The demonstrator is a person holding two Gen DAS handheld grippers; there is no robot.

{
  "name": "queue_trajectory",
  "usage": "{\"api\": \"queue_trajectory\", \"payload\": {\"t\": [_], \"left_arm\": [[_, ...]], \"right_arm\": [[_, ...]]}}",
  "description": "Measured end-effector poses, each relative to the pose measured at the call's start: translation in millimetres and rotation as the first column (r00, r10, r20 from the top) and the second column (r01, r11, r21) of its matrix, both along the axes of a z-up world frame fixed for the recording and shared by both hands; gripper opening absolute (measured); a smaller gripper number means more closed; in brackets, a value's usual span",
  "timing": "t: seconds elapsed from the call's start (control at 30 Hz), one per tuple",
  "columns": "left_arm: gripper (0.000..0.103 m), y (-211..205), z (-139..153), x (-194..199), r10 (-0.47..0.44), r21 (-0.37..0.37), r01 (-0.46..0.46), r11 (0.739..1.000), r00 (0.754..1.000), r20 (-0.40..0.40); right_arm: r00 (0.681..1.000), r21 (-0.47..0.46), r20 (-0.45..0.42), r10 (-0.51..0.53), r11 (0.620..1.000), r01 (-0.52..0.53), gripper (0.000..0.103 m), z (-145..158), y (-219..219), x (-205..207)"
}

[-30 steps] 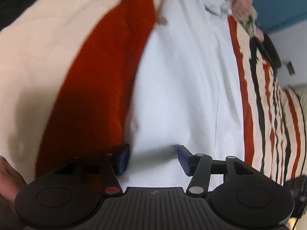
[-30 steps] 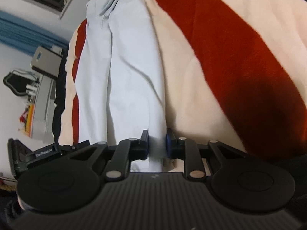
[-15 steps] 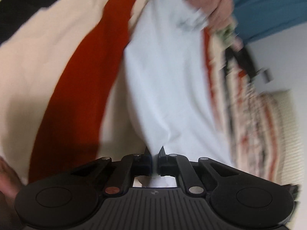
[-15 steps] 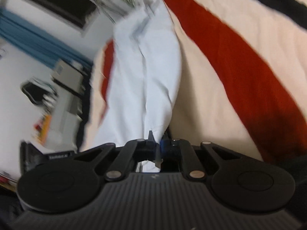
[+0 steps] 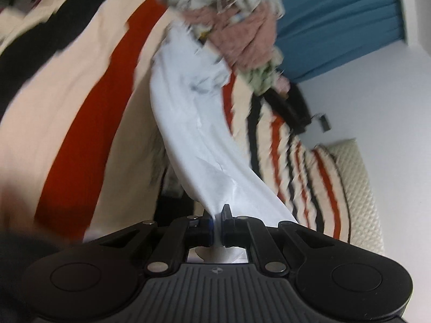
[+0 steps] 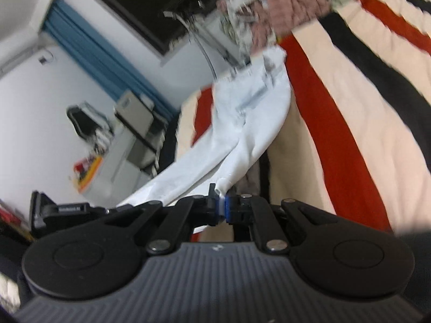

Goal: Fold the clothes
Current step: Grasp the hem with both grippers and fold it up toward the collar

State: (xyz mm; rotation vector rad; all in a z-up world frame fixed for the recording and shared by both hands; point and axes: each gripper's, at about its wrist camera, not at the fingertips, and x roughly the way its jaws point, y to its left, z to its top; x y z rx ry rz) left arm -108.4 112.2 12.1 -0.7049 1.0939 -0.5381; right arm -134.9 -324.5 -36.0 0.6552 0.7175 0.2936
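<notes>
A pale blue-white garment (image 5: 194,123) stretches from my grippers toward the far end of the striped blanket. My left gripper (image 5: 216,220) is shut on its near edge, and the cloth rises off the bed from the jaws. My right gripper (image 6: 222,204) is shut on another near corner of the same garment (image 6: 253,123), which hangs lifted and curved. The garment's far end lies against a pile of pink and patterned clothes (image 5: 242,27).
A blanket with cream, red and black stripes (image 5: 80,102) covers the bed, also in the right wrist view (image 6: 350,107). A quilted cream pillow (image 5: 358,188) lies at the right. A blue curtain (image 5: 336,21), a window and grey furniture (image 6: 132,134) stand behind.
My left gripper closed on the garment's edge after being open a second ago. Both grippers have lifted the near end off the blanket, so the cloth now hangs curved.
</notes>
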Motion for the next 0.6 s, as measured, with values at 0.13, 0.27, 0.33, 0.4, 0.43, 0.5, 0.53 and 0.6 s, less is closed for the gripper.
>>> {"api": "queue_trajectory", "payload": {"t": [0.13,0.27,0.33,0.4,0.43,0.5,0.53,0.6], "left_arm": [[0.005,-2,-28,3,-0.036,-0.016,0.035,0.999,0.996,-0.082],[0.006,-5,-40,52,-0.026,0.031,0.029,0.999,0.996,-0.087],[0.006,-13,-36,90,-0.021,0.062,0.024,0.998,0.998,-0.055],[0.006,-23,-34,136,0.001,0.087,0.001,0.996,1.0,-0.02],[0.006,-28,-33,159,0.012,0.099,-0.012,0.995,1.0,-0.002],[0.006,-40,-33,205,0.048,0.14,-0.055,0.989,0.997,0.058],[0.006,-47,-33,228,0.065,0.16,-0.079,0.984,0.994,0.091],[0.006,-58,-48,259,0.074,0.198,-0.1,0.975,0.988,0.136]], "right_arm": [[0.998,-0.003,-0.057,-0.03,1.0,0.03,0.008,-21,-1,-6],[0.995,0.059,-0.069,-0.075,0.995,0.079,0.008,-28,-9,31],[0.993,0.078,-0.063,-0.096,0.992,0.101,0.008,-28,-11,63],[0.991,0.08,-0.044,-0.124,0.989,0.127,0.008,-29,-13,104],[0.99,0.078,-0.033,-0.14,0.987,0.142,0.008,-30,-14,127],[0.986,0.066,-0.006,-0.166,0.984,0.166,0.008,-36,-14,174],[0.985,0.053,0.01,-0.171,0.984,0.17,0.008,-40,-14,198],[0.982,-0.002,0.055,-0.18,0.984,0.18,0.008,-50,-9,239]]}}
